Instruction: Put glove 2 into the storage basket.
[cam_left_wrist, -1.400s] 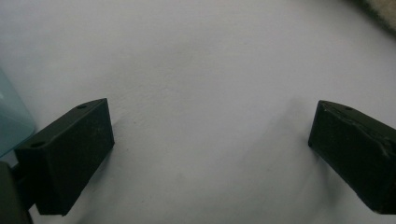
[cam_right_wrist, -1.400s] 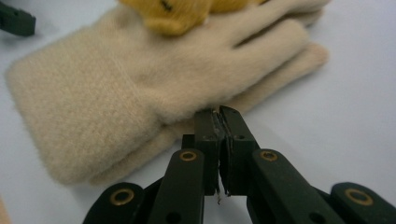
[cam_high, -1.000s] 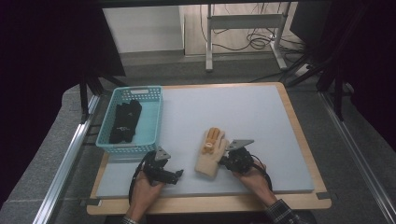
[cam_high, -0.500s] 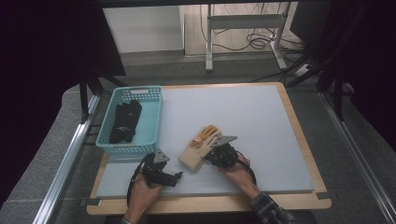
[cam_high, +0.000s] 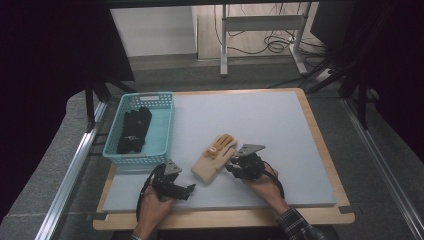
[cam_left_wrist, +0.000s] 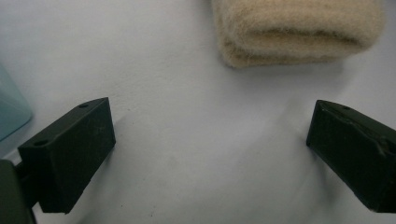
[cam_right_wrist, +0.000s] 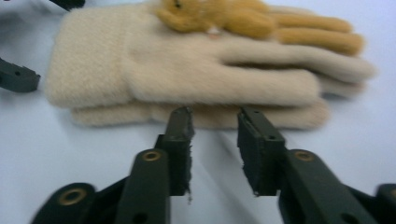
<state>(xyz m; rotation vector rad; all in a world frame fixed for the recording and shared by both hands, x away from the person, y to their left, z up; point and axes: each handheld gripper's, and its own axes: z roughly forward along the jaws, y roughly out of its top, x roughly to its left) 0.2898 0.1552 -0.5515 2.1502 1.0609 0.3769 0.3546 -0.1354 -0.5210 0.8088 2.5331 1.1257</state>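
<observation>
A pair of cream fleece gloves with an orange part on top lies stacked on the pale blue mat. In the right gripper view the gloves lie sideways, just beyond my right gripper. Its jaws have just been opening, and they stand a little apart with nothing between them. From above, the right gripper is at the gloves' right edge. My left gripper rests on the mat below the cuff. Its jaws are spread wide and empty, with the cuff ahead.
A teal plastic basket stands at the mat's left with black gloves inside; its corner shows beside the left jaw. A wooden board rim borders the mat. Metal rails run along both table sides.
The right hand and the glove pair shifted left, toward the left gripper, and the pair turned slightly. The left hand kept still.
</observation>
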